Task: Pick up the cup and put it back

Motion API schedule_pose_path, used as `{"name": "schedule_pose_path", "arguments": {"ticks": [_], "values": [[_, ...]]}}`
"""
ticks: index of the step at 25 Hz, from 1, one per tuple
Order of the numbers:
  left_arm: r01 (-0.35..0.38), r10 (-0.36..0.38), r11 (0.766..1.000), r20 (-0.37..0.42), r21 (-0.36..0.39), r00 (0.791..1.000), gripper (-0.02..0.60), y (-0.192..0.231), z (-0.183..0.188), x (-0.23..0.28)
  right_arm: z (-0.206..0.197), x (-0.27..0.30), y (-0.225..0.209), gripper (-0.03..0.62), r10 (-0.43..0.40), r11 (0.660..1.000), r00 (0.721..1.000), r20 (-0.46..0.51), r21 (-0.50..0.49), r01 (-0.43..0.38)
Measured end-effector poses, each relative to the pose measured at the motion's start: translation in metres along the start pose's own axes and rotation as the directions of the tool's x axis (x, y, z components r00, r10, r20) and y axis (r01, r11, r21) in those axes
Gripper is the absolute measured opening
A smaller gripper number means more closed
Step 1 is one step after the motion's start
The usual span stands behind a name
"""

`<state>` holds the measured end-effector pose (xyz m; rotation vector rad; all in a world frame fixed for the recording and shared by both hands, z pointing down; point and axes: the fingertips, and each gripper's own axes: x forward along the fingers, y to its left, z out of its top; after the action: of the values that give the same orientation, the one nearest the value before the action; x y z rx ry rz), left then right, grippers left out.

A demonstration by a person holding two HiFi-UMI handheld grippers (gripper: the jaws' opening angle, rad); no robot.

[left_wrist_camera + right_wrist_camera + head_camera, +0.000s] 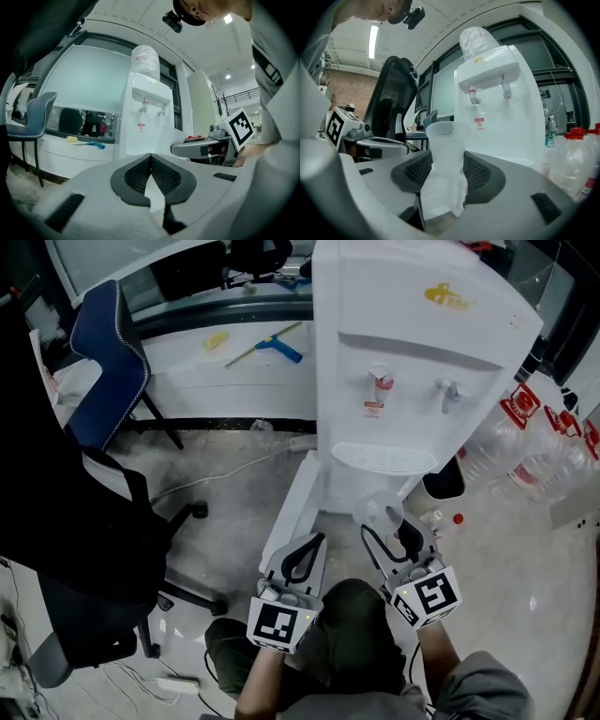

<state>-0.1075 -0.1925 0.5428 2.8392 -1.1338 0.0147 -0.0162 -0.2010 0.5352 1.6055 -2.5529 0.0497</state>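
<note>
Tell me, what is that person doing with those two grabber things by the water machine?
A person holds a gripper in each hand in front of a tall white water dispenser. The right gripper is closed on a clear plastic cup and holds it upright, facing the dispenser. The left gripper is shut with nothing in it, level beside the right one.
</note>
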Motion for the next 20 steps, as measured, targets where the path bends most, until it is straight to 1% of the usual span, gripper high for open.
{"name": "schedule_pose_path", "arguments": {"ticks": [7, 10, 14, 18, 20], "values": [[-0.004, 0.004, 1.000, -0.005, -0.014, 1.000, 0.009, -0.004, -0.015, 0.004, -0.014, -0.007, -0.008, 0.215, -0.028, 1.000, 0.999, -0.020, -0.009, 0.027], [-0.006, 0.005, 1.000, -0.019, -0.024, 1.000, 0.009, -0.007, -0.029, 0.009, -0.034, -0.008, -0.021, 0.215, -0.059, 0.998, 0.997, -0.045, 0.001, 0.059], [-0.006, 0.004, 0.999, -0.031, -0.052, 0.999, 0.009, -0.006, -0.045, 0.015, -0.062, -0.010, -0.036, 0.215, -0.103, 0.993, 0.991, -0.083, 0.040, 0.107], [0.000, 0.000, 1.000, -0.036, -0.021, 0.999, 0.009, -0.001, -0.056, 0.022, -0.071, -0.011, -0.042, 0.215, -0.102, 0.993, 0.990, -0.102, 0.043, 0.107], [0.004, -0.005, 1.000, -0.037, -0.019, 0.999, 0.009, 0.000, -0.059, 0.026, -0.079, -0.011, -0.049, 0.215, -0.115, 0.992, 0.987, -0.113, 0.045, 0.120]]}}
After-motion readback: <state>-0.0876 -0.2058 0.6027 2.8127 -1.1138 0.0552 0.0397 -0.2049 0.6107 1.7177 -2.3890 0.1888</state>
